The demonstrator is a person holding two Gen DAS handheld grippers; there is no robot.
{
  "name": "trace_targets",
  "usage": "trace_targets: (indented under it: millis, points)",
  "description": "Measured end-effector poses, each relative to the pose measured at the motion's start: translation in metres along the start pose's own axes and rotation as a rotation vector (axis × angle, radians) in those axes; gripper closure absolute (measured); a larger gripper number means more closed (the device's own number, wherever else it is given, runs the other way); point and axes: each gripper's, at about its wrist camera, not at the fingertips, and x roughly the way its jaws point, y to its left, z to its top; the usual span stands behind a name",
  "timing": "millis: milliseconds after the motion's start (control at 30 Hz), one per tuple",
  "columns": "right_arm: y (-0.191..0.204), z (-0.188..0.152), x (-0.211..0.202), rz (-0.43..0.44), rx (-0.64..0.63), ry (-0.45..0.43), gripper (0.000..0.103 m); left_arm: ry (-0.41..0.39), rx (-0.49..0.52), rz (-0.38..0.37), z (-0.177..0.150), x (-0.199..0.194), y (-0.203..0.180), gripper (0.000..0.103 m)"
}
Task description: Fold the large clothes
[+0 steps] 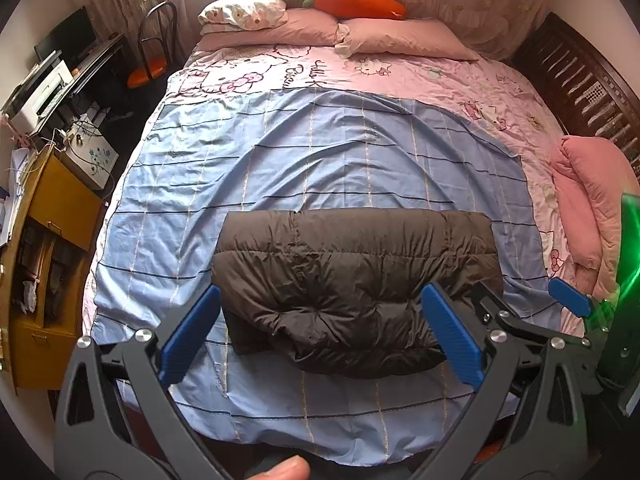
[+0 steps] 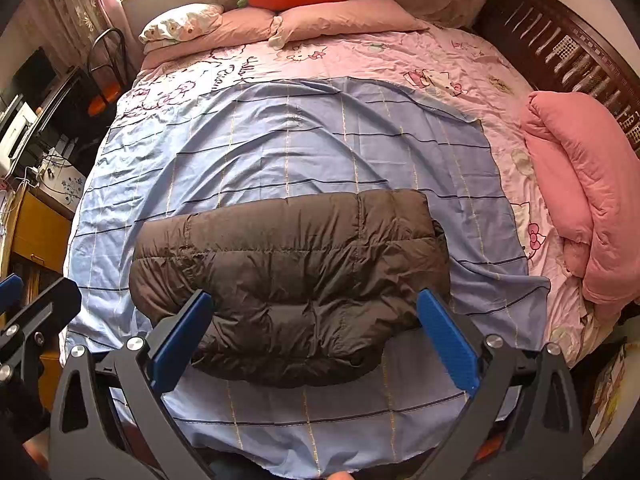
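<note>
The dark brown puffer jacket (image 1: 344,292) lies folded into a compact, roughly rectangular bundle on the blue checked sheet (image 1: 320,160), toward the near end of the bed. Its far edge runs straight across the sheet, and its near edge bulges in a rounded, rumpled fold. In the right wrist view the jacket (image 2: 292,280) sits slightly left of centre, with a thicker rolled edge on its right side.

Nearer than the jacket, the left claw (image 1: 320,336) is spread wide, its two blue pads flanking the jacket's near edge without gripping anything. The right claw (image 2: 314,338) is likewise wide open and empty, its pads framing the jacket's near fold. In the left wrist view, part of the right claw shows just right of the jacket, and a fingertip shows at the bottom edge.

Around the jacket, the blue sheet spreads over most of the bed, wrinkled in long arcs. Beyond the jacket, the sheet gives way to a pink cartoon-print cover (image 1: 400,72), then pink pillows (image 1: 400,38) and a floral pillow (image 1: 244,12) at the head, with an orange carrot plush (image 1: 360,2) on top. Right of the jacket, a folded pink quilt (image 2: 580,196) lies at the bed's edge, beside a dark wooden headboard (image 2: 560,48). Left of the jacket, off the bed, stand a yellow cabinet (image 1: 52,248), a white printer (image 1: 40,92) and a chair with an orange seat (image 1: 148,64).
</note>
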Motion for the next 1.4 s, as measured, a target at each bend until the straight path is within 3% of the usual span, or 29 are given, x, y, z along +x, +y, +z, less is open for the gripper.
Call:
trace_targets:
  millis: [900,1200,1400]
  points:
    - [0.0062,-0.0019,0.0008,0.003,-0.01,0.002,0.001,0.013,-0.01,-0.006,0.0016,0.0053,-0.0009,0.002]
    - [0.006,-0.0026,0.0028,0.004,-0.011,0.003,0.001,0.024,-0.041,-0.074,0.0042,0.0088,-0.0022,0.002]
    - [0.0027,-0.0027,0.0095,0.005,-0.015,0.007,0.001,0.003,-0.029,-0.046,0.0057,0.0072,-0.0066,0.002]
